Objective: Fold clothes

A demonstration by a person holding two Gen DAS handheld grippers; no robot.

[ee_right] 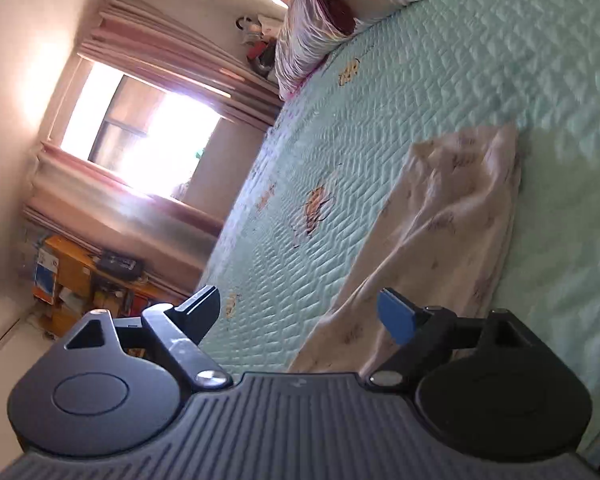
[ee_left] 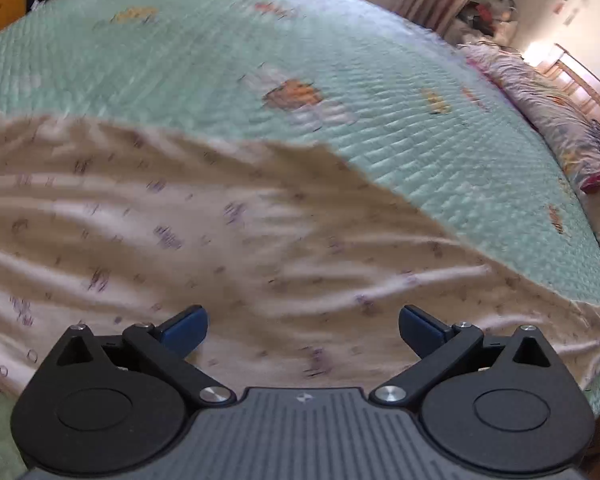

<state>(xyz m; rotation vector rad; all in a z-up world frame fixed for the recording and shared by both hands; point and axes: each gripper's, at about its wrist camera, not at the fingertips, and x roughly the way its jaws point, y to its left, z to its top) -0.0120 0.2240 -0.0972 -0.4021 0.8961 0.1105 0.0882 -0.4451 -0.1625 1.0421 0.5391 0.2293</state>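
a bed (ee_left: 440,184) under a mint quilted cover is filling both views, with pillows (ee_right: 312,28) at its head and a bright window (ee_right: 148,128) with curtains beyond. a cream printed garment (ee_left: 204,232) is lying rumpled across the near part of the cover, and the left claw (ee_left: 303,330) is hovering just above it with its jaws spread wide and nothing between them. the right claw (ee_right: 300,314) is tilting over the garment's near end, likewise gaping wide and gripping nothing.
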